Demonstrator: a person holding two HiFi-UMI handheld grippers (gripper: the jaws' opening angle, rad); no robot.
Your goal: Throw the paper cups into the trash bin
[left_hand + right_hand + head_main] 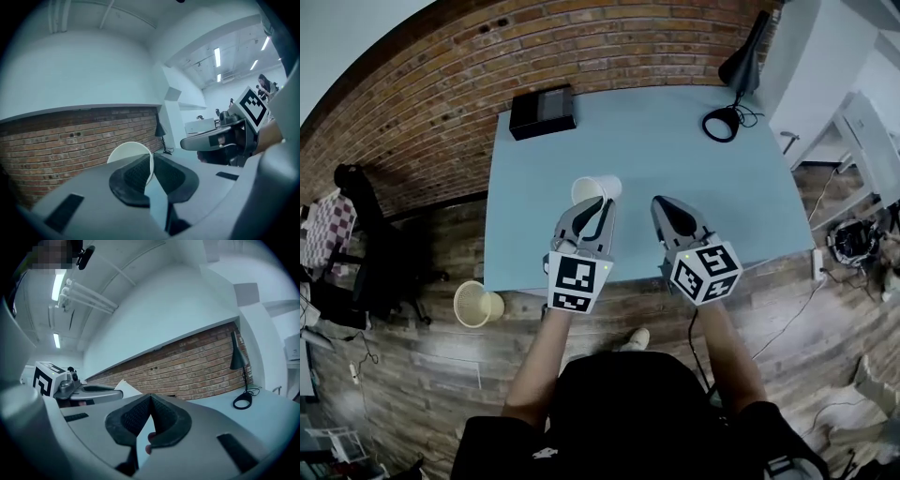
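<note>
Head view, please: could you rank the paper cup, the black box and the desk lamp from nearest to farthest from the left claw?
1. Paper cup: pinched by its rim in the left claw, above the middle of the table.
2. Black box: at the table's far left corner.
3. Desk lamp: at the far right corner.

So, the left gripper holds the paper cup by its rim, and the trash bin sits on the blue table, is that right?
Not quite: the trash bin is on the wooden floor beside the table's left edge, not on the blue table, as the head view shows. The left gripper does hold the paper cup by its rim.
</note>
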